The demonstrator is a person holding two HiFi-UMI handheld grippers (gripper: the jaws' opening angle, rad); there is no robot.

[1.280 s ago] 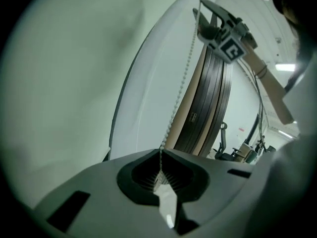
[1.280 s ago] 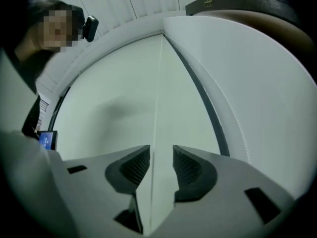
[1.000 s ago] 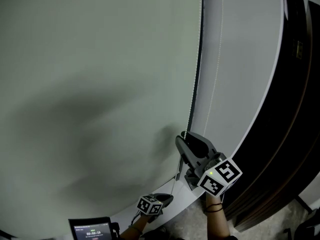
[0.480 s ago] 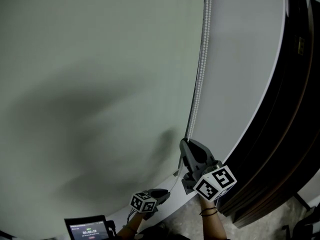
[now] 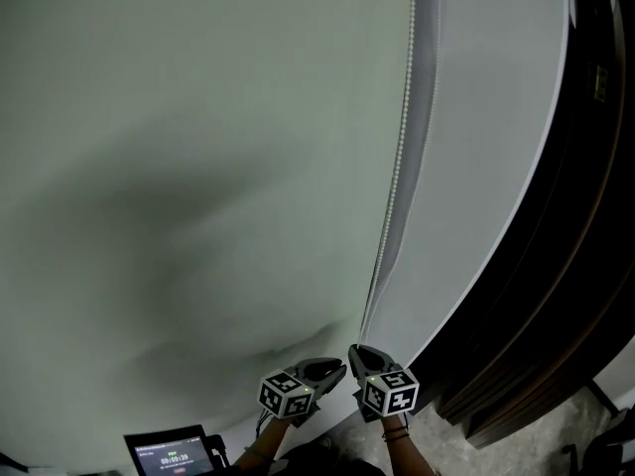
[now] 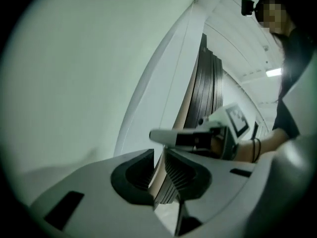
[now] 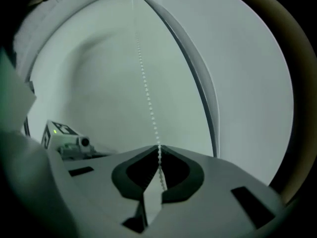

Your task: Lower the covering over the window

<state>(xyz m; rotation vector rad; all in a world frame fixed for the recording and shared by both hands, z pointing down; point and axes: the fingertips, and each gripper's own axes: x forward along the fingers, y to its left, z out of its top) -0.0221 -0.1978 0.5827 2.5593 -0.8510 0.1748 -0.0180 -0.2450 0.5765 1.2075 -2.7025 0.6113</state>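
Observation:
The pale grey-green roller blind (image 5: 198,167) fills most of the head view. Its white bead chain (image 5: 397,186) hangs down the blind's right edge. My right gripper (image 5: 361,355) is low in that view and shut on the chain. In the right gripper view the bead chain (image 7: 147,100) runs straight down into the closed pads of my right gripper (image 7: 159,151). My left gripper (image 5: 325,369) sits just left of it. The jaws of my left gripper (image 6: 159,153) are opening, and I see nothing between them. The right gripper (image 6: 198,137) shows just beyond them.
Dark wood panels (image 5: 585,216) run down the right side, beyond a white wall strip (image 5: 486,167). A small screen device (image 5: 174,454) sits at the bottom left. A person wearing a head camera (image 6: 292,58) shows at the upper right of the left gripper view.
The right gripper shut on the bead chain and dropped down beside the left gripper, taking the chain with it. The left gripper's jaws have parted.

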